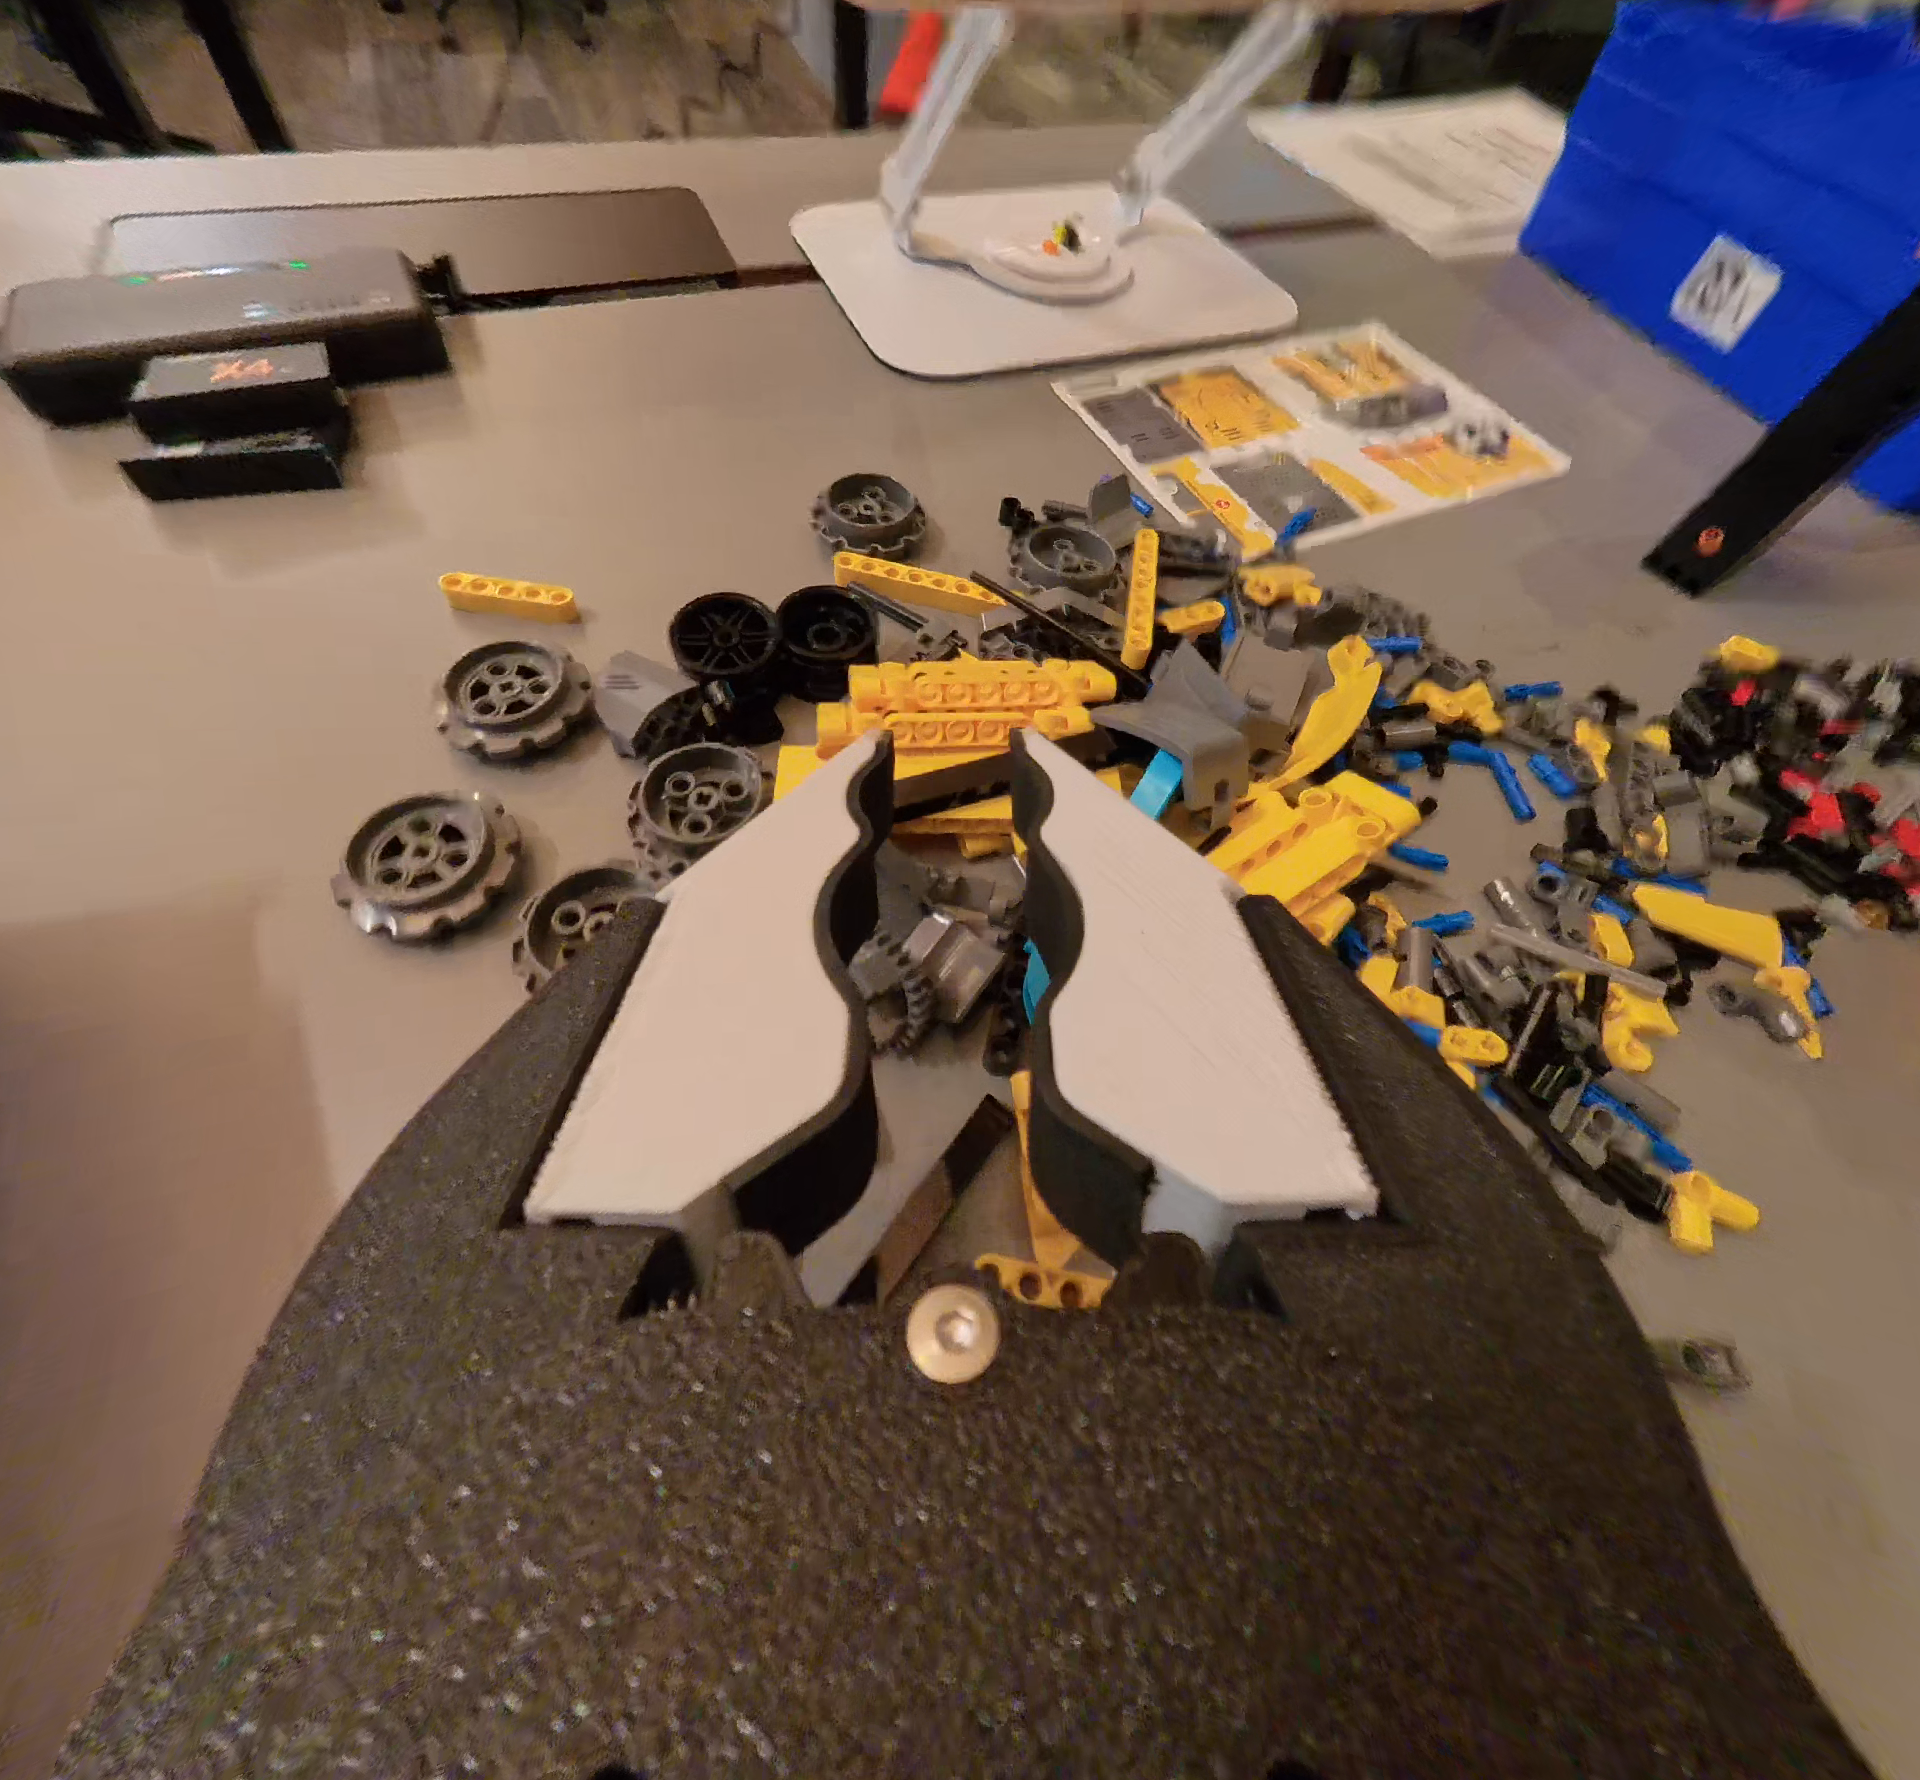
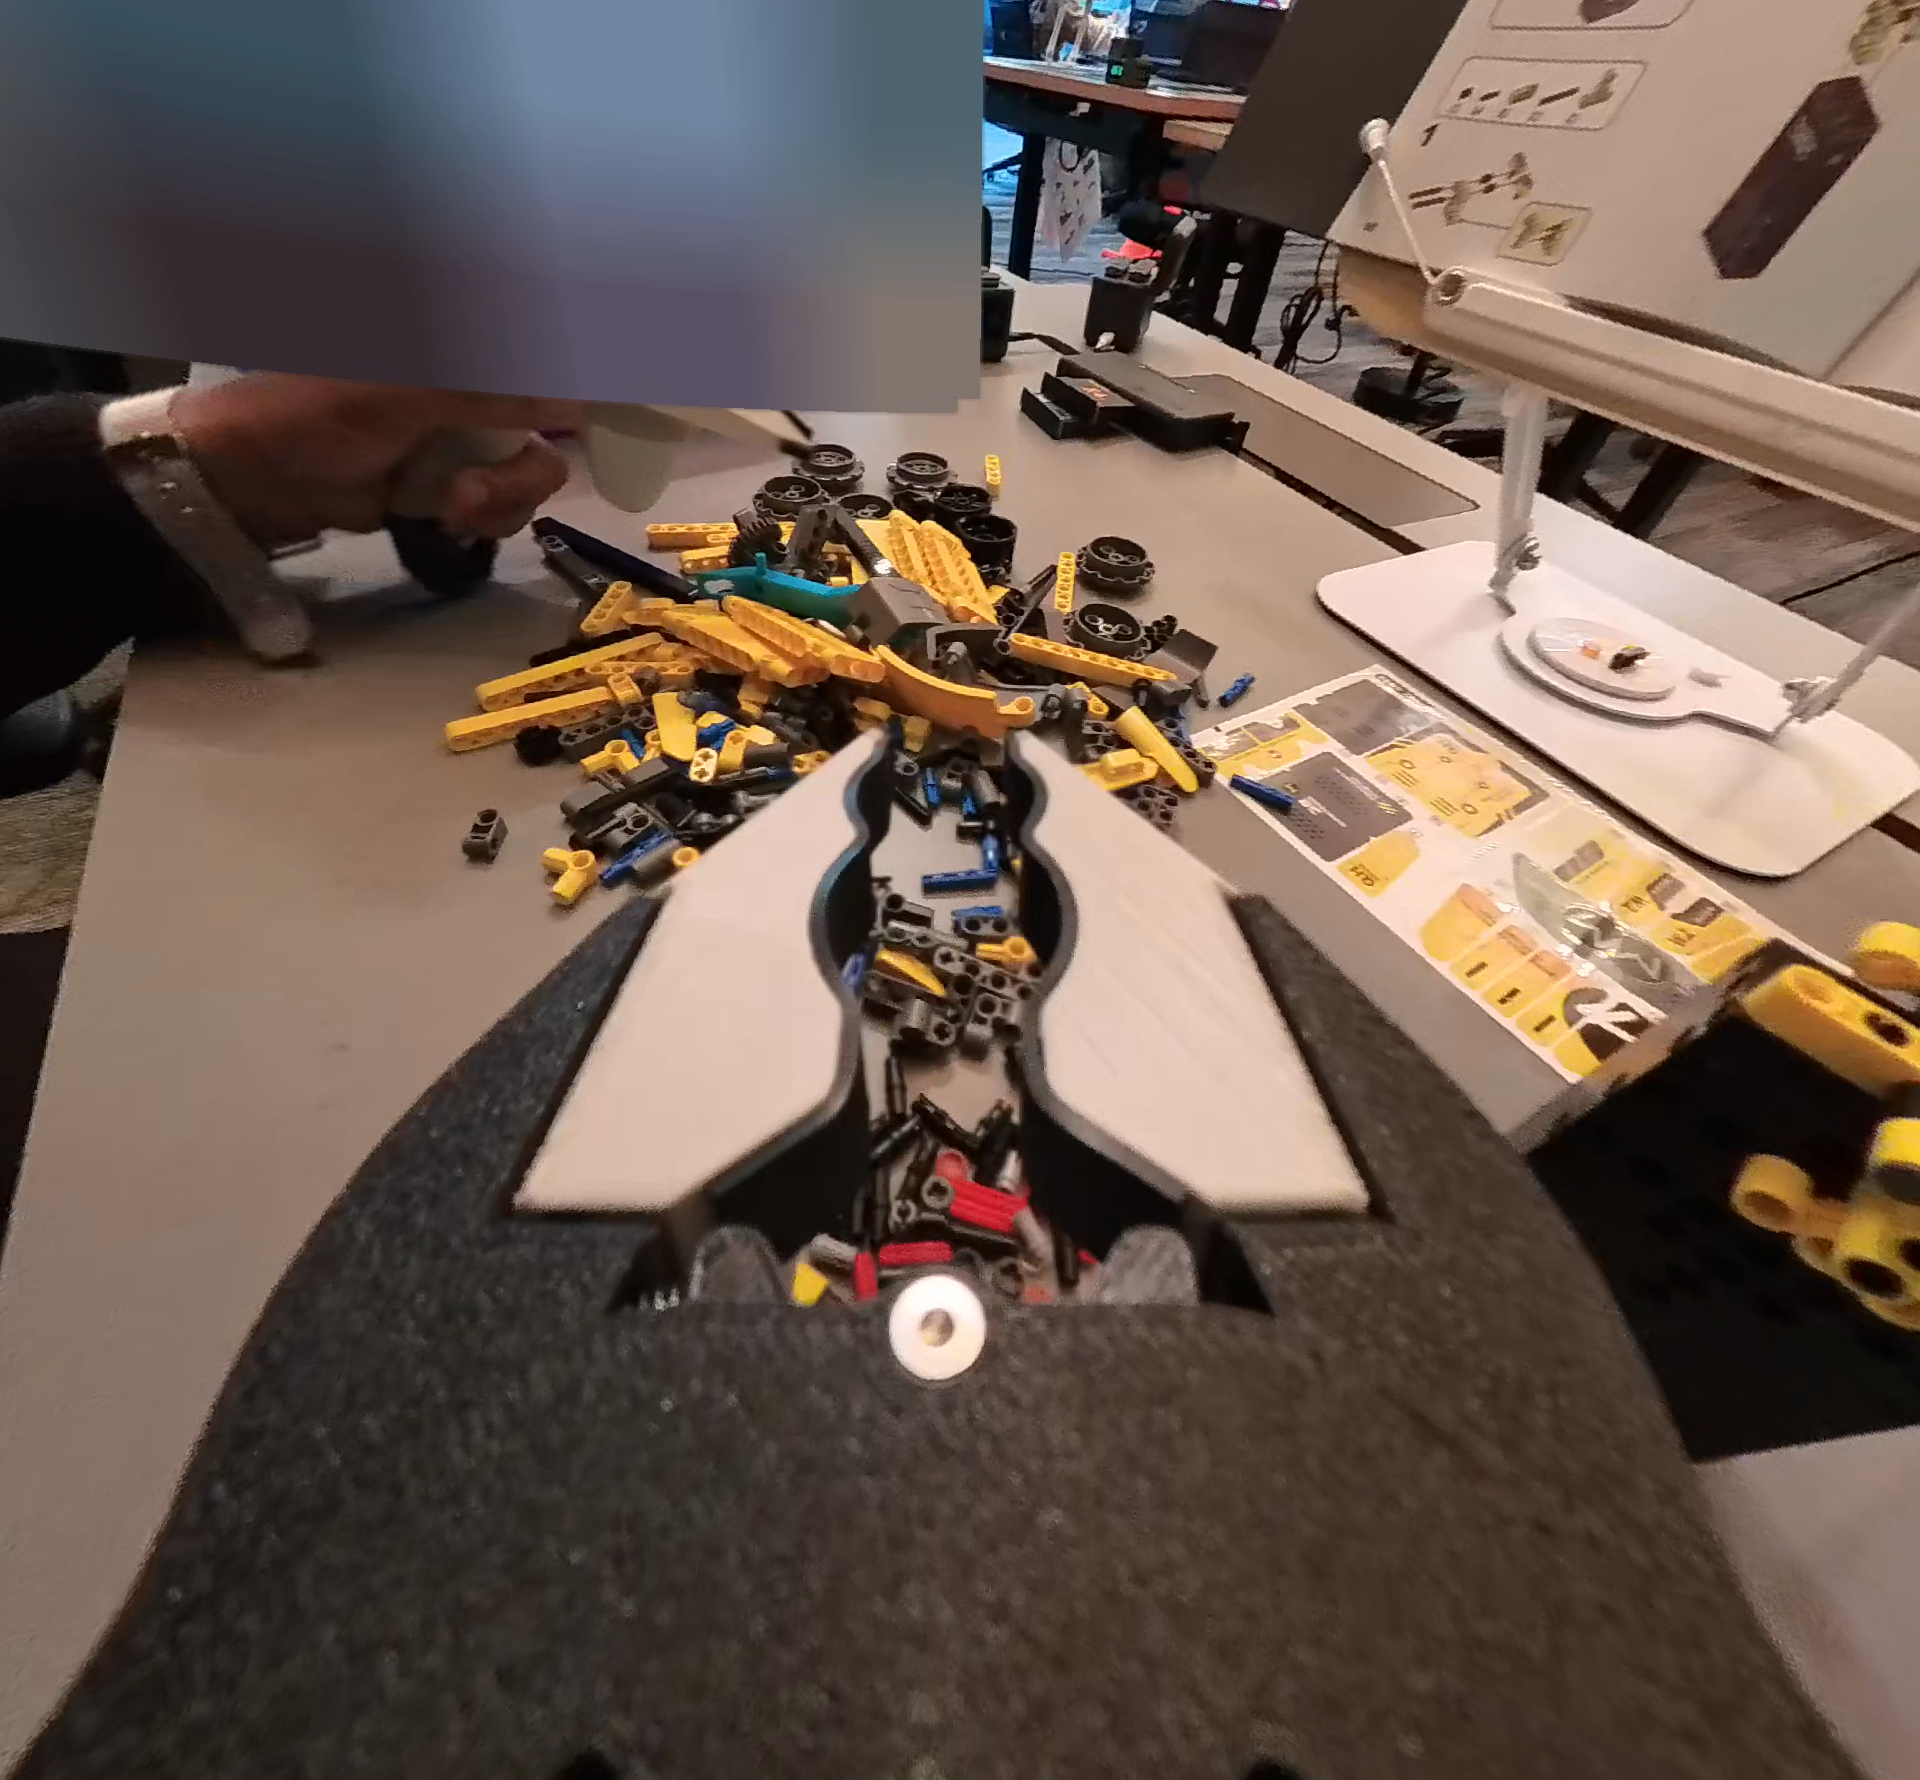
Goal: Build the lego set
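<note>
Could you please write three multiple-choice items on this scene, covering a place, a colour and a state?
1. The sticker sheet lies: A) under the parts pile B) between the pile and the white stand base C) on the floor.
2. The long holed beams are mostly: A) yellow B) green C) white.
3. The left gripper is: A) shut on a wheel B) open above the pile C) shut on a beam.

Answers: 1 B, it lies flat beside the base. 2 A, yellow beams dominate. 3 B, a gap shows between empty fingers.
</note>
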